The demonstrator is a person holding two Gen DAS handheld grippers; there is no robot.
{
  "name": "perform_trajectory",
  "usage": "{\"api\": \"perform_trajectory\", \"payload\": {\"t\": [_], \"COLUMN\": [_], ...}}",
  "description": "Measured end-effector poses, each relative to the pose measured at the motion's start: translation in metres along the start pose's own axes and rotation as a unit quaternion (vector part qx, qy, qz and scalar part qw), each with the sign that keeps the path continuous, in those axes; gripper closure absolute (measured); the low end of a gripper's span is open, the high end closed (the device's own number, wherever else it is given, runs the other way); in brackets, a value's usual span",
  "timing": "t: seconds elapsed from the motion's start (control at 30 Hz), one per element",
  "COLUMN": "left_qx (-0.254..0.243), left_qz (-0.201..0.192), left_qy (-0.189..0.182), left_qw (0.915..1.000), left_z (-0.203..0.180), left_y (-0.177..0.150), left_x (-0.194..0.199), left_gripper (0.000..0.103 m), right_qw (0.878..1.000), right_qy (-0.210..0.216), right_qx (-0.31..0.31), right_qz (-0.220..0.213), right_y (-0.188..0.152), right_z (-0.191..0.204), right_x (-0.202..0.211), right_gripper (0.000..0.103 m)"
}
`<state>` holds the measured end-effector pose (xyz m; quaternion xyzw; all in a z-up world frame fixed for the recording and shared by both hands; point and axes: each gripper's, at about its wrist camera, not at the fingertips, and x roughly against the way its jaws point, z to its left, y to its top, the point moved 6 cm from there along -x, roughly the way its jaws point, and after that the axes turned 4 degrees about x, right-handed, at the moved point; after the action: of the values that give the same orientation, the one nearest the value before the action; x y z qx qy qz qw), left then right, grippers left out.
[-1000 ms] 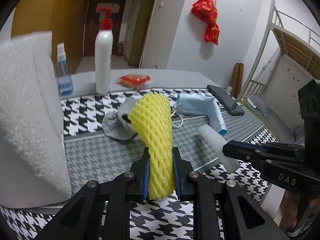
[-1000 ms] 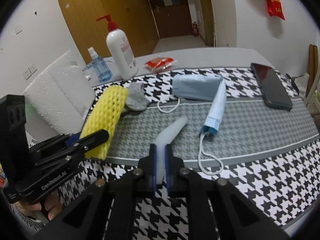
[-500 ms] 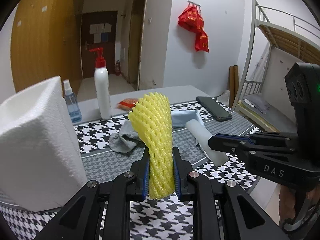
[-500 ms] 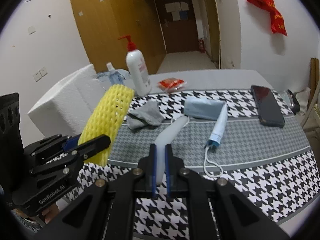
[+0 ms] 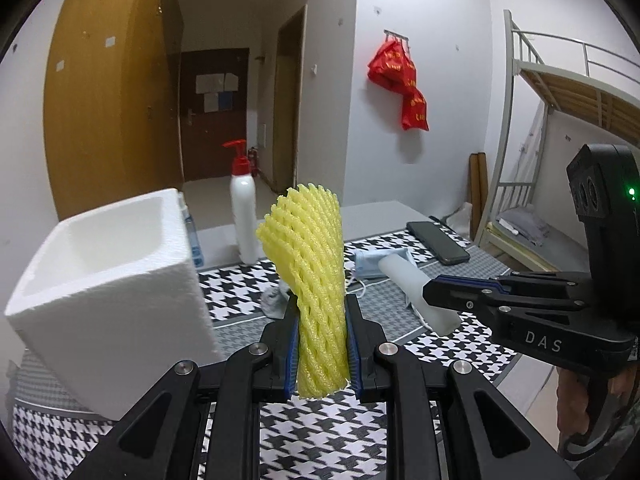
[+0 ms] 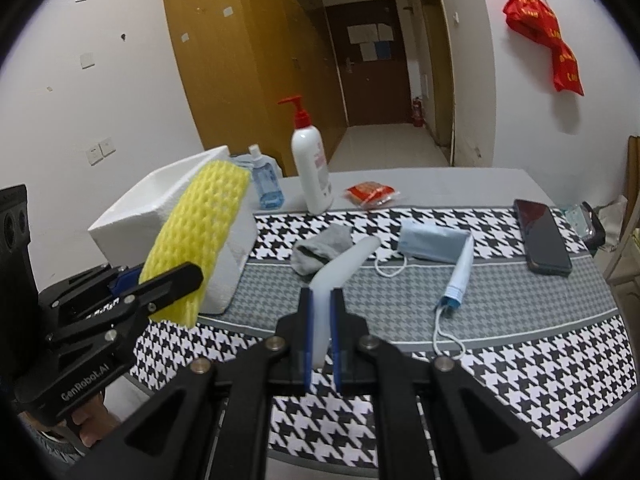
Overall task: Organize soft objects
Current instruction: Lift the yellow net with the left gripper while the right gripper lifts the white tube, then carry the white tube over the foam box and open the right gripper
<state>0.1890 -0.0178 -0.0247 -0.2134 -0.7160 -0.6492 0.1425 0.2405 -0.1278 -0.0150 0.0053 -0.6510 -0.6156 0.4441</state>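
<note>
While clamped, yellow foam net (image 5: 310, 280) stands upright (ribbed).

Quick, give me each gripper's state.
Left gripper: shut on the yellow foam net.
Right gripper: shut on the white foam tube.

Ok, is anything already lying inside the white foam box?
No, in the left wrist view the white foam box shows only its bare white inside, with the yellow foam net clamped outside it in the left hand-held gripper.
</note>
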Motion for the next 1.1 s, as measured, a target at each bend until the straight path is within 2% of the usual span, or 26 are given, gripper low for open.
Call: {"api": "perform_trajectory", "payload": {"t": [0.57,1.1], "left_qx": [0.021,0.047], "left_qz": [-0.056,-0.083], "left_qy": [0.063,0.145], "left_qw": [0.9962,0.9849], "left_z": [0.056,0.109], "left_y": [0.012,0.009], "left_x": [0.059,0.102], "left_gripper": [0.082,0.082], "right_qw": [0.998,0.988], "right_qy": [0.039,0.100], "right_qx": [0.047,0.095], "right_qz": [-0.035,-0.069], "right_y": [0.026,0.057], "right_z": [0.064,0.124], "right_x": [0.006,0.007], "right_gripper": [0.093,0.093]}}
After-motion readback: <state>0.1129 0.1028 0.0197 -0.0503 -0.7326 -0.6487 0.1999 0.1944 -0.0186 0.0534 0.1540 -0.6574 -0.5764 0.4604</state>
